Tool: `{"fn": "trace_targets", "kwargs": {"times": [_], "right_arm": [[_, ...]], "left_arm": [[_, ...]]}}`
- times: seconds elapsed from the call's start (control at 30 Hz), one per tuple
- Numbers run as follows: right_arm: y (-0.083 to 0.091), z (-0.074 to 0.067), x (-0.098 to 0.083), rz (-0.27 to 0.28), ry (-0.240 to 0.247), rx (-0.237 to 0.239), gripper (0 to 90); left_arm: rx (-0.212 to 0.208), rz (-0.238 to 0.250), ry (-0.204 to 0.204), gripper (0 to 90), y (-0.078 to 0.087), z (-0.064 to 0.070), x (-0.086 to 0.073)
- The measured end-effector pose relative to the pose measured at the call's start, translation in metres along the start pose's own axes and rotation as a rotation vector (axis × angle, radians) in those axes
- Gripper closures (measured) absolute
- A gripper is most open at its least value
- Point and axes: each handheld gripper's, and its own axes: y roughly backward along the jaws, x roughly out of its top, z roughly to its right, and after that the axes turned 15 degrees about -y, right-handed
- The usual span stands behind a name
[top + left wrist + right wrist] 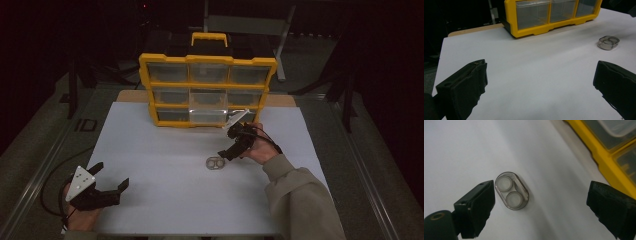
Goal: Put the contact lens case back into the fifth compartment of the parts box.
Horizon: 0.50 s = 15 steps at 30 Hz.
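Note:
A small clear oval case (215,163) with two round white discs inside lies flat on the white table top (165,150). In the right gripper view the case (512,190) sits just past the left jaw, nearer that jaw than the other. My right gripper (227,145) hovers just above and right of the case, open, with nothing held. My left gripper (111,176) rests at the near left corner of the table, open and empty; its view shows the case (608,42) far off to the right.
A yellow drawer organiser (207,89) with clear drawers stands at the back middle of the table, and its bottom right drawer (239,116) is pulled partly out near my right hand. Dark floor surrounds the table.

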Motion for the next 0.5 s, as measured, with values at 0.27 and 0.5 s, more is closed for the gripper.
{"fn": "trace_targets", "kwargs": {"times": [0.27, 0.5], "right_arm": [[-0.015, -0.009, 0.003, -0.043, 0.055, 0.032, 8.4], [-0.028, -0.014, 0.005, -0.105, 0.071, 0.032, 10.6]], "left_arm": [[-0.001, 0.0, 0.0, 0.0, 0.0, 0.001, 0.0], [-0.002, -0.001, -0.001, 0.0, 0.0, 0.001, 0.0]]}}
